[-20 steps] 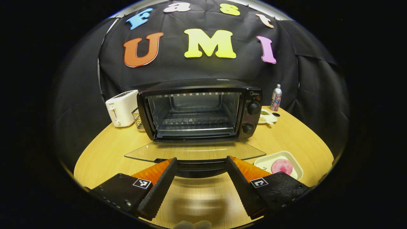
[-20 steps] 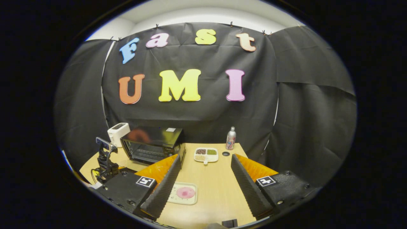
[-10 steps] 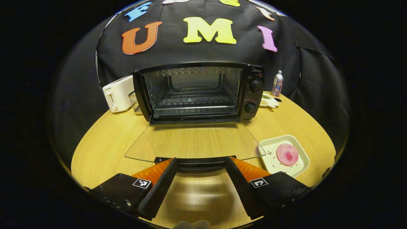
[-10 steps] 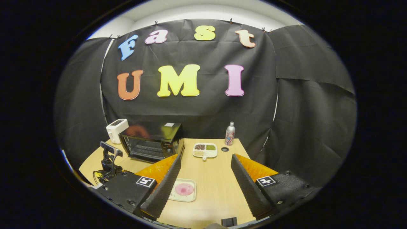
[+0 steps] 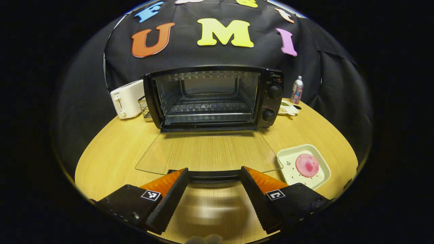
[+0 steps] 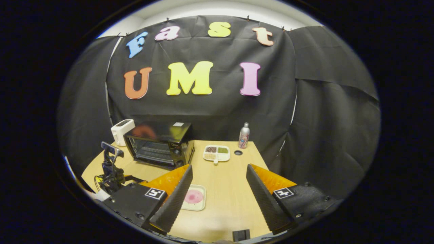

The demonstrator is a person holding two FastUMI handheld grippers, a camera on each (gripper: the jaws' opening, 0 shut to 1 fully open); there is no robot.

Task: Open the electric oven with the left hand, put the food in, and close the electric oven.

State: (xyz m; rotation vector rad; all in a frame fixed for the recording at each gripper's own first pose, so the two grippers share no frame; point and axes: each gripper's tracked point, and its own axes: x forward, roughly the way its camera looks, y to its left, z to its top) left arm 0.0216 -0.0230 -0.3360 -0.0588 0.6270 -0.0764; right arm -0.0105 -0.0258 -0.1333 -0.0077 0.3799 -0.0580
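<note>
Seen from the left gripper view: wooden surface (image 5: 112, 152) carrying everything. At 12 o'clock, the electric oven (image 5: 212, 98), mouth facing the camera, long axis running 9 to 3 o'clock, knobs at its 3 o'clock end. Glass door (image 5: 208, 152) swung fully down, lying nearly flat over the surface, handle (image 5: 212, 175) nearest the camera, probably left so to clear a path to the rack. White tray (image 5: 320, 174) at 4 o'clock, just beside the door's corner, bearing the pink food (image 5: 307, 165), within easy reach of the other hand. Left claw (image 5: 212, 176) released, fingers spread wide to either side of the handle, not pressing it.

From the right gripper view: right claw (image 6: 218, 174) likewise spread wide, grasping nothing, held above the surface, tray low at 7 o'clock.
</note>
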